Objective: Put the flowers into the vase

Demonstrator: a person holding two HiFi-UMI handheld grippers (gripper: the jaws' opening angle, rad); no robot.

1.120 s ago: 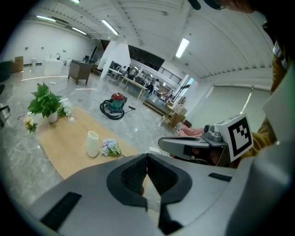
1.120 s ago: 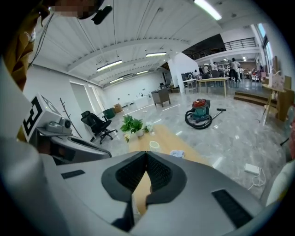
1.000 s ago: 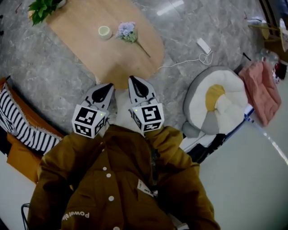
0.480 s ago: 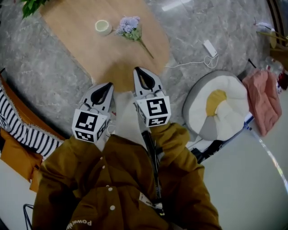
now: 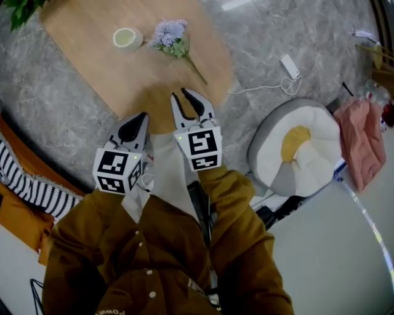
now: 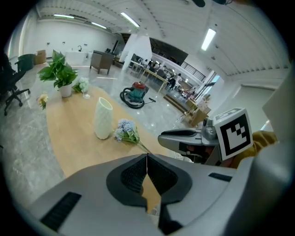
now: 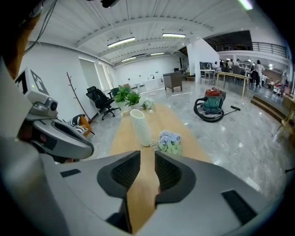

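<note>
Approach step. Flowers (image 5: pixel 171 40) flat at middle of table (image 5: pixel 92 74), beside upright vase (image 5: pixel 127 38), stem toward near edge. Left gripper (image 5: pixel 143 115) clenched, empty. Right gripper (image 5: pixel 179 93) jaws just been opening, slightly apart, nothing between. Next, likely: reach stem, close on it.

Item, potted plant (image 5: pixel 17 8): in the head view I saw only a few leaves, as the top-left corner cut off the rest.
Item, vase (image 5: pixel 127 39): from above I made out only its mouth, and its body was hidden beneath.
Item, flowers (image 7: pixel 169 140): in the right gripper view the stem was hidden behind the right gripper (image 7: pixel 145 156).
Item, striped cushion (image 5: pixel 21 178): cropped by the left edge.
Item, pink cloth (image 5: pixel 363 135): cropped by the right edge.
Item, people (image 6: pixel 174 80) at distant tables: too small for me to tell apart.
</note>
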